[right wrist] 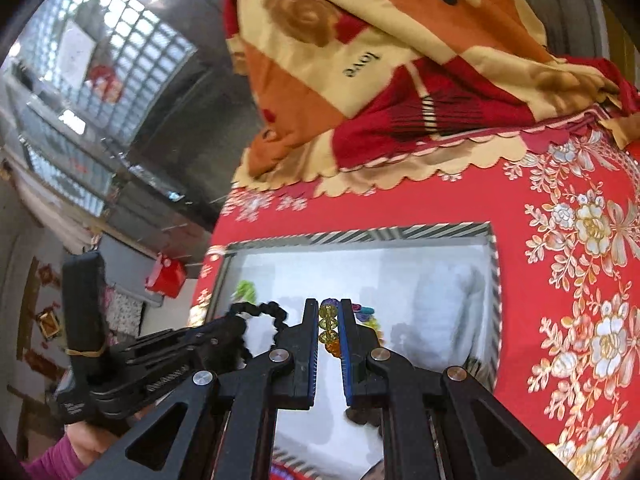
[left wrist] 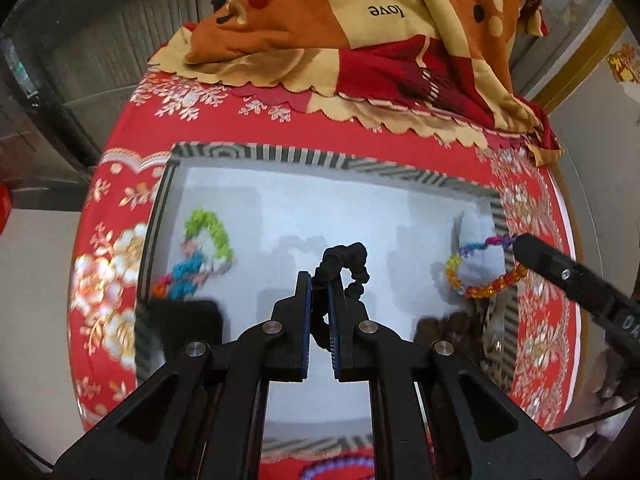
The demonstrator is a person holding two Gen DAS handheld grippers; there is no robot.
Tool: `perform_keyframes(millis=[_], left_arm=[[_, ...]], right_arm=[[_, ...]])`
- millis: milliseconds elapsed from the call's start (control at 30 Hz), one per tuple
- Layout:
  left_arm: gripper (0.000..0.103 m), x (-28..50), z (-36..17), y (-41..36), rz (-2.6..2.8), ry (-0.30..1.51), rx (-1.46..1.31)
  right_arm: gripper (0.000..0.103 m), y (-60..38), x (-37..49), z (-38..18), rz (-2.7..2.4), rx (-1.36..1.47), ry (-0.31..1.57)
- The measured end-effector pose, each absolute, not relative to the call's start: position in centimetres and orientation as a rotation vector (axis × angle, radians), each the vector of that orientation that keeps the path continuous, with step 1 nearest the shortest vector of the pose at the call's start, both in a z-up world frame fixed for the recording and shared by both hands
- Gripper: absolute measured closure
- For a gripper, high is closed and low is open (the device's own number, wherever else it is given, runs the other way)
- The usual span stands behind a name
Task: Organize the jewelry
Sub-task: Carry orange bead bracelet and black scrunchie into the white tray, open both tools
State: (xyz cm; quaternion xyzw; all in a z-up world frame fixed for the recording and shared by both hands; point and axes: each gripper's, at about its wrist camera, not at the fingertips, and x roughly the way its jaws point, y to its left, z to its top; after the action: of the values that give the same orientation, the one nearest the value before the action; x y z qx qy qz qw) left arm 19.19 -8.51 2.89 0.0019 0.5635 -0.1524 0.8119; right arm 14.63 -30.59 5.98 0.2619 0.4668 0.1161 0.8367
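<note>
A striped-rim box (left wrist: 280, 153) with a white inside lies on the red bedspread. My left gripper (left wrist: 320, 280) is shut on a black scrunchie (left wrist: 347, 258) and holds it over the box's middle. My right gripper (right wrist: 329, 305) is shut on a multicoloured beaded bracelet (right wrist: 329, 326), over the box (right wrist: 360, 234). In the left wrist view that bracelet (left wrist: 480, 280) hangs from the right gripper (left wrist: 520, 246) at the box's right side. A green, blue and orange hair tie (left wrist: 200, 256) lies at the box's left. The left gripper (right wrist: 236, 320) with the scrunchie (right wrist: 272, 314) shows in the right wrist view.
A folded orange, cream and red blanket (left wrist: 340, 28) lies on the bed behind the box. A white bundle (left wrist: 476, 236) sits in the box's right corner. A purple beaded piece (left wrist: 332, 468) lies on the bedspread in front of the box. The bed's left edge drops to the floor.
</note>
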Motion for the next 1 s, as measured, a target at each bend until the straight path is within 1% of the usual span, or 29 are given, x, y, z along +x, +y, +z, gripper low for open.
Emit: perform_keyframes(millis=[267, 433, 633, 733, 800, 833, 867, 900, 933, 967, 1000], left_arm=[[0.097, 23.0, 0.1, -7.0, -0.22, 1.246, 0.02], [0.097, 23.5, -1.3, -5.9, -0.19, 1.266, 0.02], [0.097, 23.8, -1.9, -5.7, -0.18, 1.275, 0.02], [0.097, 23.8, -2.0, -5.9, -0.175, 1.275, 0.018], [0.096, 23.9, -2.0, -6.0, -0.169, 1.275, 0.008], [0.095, 23.9, -2.0, -6.0, -0.169, 1.275, 0.008], [0.092, 23.9, -2.0, -6.1, -0.167, 1.274, 0.012], [0.085, 23.8, -1.9, -6.3, -0.166, 1.272, 0.016], [0.08, 23.7, -1.8, -6.4, -0.164, 1.269, 0.017], [0.072, 23.6, -1.8, -6.5, -0.162, 1.267, 0.013], [0.068, 23.5, -1.6, -6.5, -0.164, 1.266, 0.001]], right_arm=[[0.094, -30.1, 18.5, 3.1, 0.183, 0.539, 1.059], [0.094, -29.0, 20.3, 1.4, 0.208, 0.549, 1.096], [0.094, -28.2, 21.3, -0.5, 0.231, 0.56, 1.155], [0.094, -28.4, 21.4, -0.9, 0.239, 0.583, 1.156], [0.089, -28.6, 21.3, -0.8, 0.234, 0.588, 1.147], [0.084, -28.7, 21.3, -0.7, 0.236, 0.592, 1.142], [0.078, -28.8, 21.1, -0.5, 0.241, 0.595, 1.137], [0.076, -28.9, 21.0, -0.2, 0.241, 0.593, 1.135], [0.075, -28.9, 20.8, 0.0, 0.24, 0.59, 1.132], [0.074, -28.9, 20.6, 0.3, 0.24, 0.588, 1.13], [0.074, -29.0, 20.3, 0.6, 0.239, 0.588, 1.129]])
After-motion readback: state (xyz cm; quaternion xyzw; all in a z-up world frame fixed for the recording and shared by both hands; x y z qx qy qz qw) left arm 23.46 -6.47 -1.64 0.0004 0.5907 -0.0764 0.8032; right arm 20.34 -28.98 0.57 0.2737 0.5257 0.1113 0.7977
